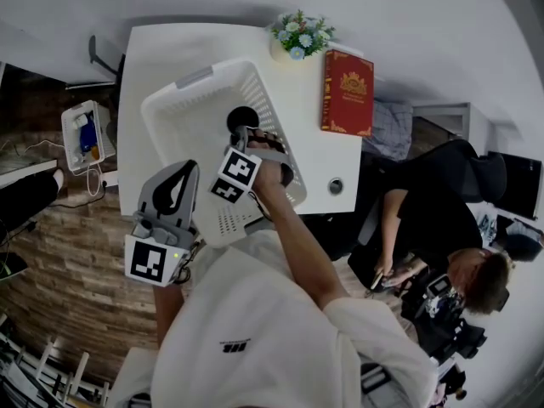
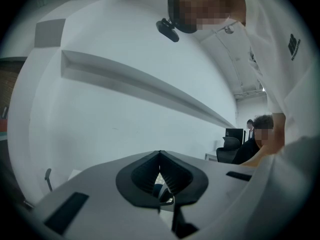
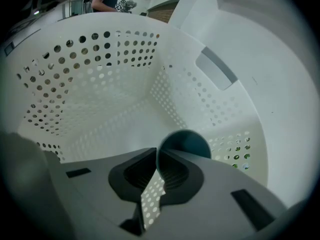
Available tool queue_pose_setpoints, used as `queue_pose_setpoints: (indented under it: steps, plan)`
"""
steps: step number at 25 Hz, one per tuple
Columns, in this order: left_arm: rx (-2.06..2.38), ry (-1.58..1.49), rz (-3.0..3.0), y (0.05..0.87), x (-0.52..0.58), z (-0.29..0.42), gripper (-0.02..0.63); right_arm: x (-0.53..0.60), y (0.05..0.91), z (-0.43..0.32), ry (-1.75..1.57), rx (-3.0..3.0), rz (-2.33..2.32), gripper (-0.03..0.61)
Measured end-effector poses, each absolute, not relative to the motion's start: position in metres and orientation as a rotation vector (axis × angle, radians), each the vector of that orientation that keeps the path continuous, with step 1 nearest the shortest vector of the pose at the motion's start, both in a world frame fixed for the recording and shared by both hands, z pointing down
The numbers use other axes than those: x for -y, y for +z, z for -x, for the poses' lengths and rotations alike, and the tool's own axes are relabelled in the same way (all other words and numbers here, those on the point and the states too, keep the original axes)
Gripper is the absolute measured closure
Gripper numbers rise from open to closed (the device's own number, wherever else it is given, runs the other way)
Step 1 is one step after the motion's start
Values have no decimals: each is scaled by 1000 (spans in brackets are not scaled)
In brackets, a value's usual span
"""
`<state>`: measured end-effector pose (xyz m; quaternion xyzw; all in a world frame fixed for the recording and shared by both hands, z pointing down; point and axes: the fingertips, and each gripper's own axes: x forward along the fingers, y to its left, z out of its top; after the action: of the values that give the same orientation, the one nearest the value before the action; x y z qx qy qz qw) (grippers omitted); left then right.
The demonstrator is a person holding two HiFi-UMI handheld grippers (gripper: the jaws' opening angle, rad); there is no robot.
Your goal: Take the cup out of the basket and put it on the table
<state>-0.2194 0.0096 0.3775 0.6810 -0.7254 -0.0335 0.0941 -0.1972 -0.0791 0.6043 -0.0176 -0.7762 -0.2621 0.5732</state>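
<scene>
While cup (image 3: pixel 188 143) sits in basket (image 3: pixel 100 91), right gripper (image 3: pixel 157 154) pinches rim

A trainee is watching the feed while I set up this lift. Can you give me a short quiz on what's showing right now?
1. Where is the teal cup?
A) on the white table
B) inside the white basket
C) on the red book
2. True or false: the left claw is shut, with nothing in it.
3. Fill in: the right claw is shut on the cup's ____.

Key: 1 B. 2 true. 3 rim.
</scene>
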Motion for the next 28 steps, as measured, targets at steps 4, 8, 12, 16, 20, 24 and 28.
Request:
queue_pose_setpoints:
  steps: [4,8,12,16,20,24,28]
  plan:
    - [2148,-98,-2024,379,-8,217,604,77,602,197,-603,1840,61,549]
    - [2144,-98,-2022,379,-8,215,604,71,599,196,-593,1853,83,549]
    - [2146,-100,-2027,378,-9,213,604,64,594,194,-589,1869,104,549]
    - [2143,-94,-2030,378,-9,209,604,59,587,189,-582,1890,124,549]
    - [2142,-94,-2036,376,-10,206,604,53,579,183,-578,1904,141,549]
    - [2137,-84,-2043,378,-10,201,604,48,569,177,-577,1916,156,549]
    - [2135,-78,-2048,376,-11,197,604,43,555,174,-589,1930,167,549]
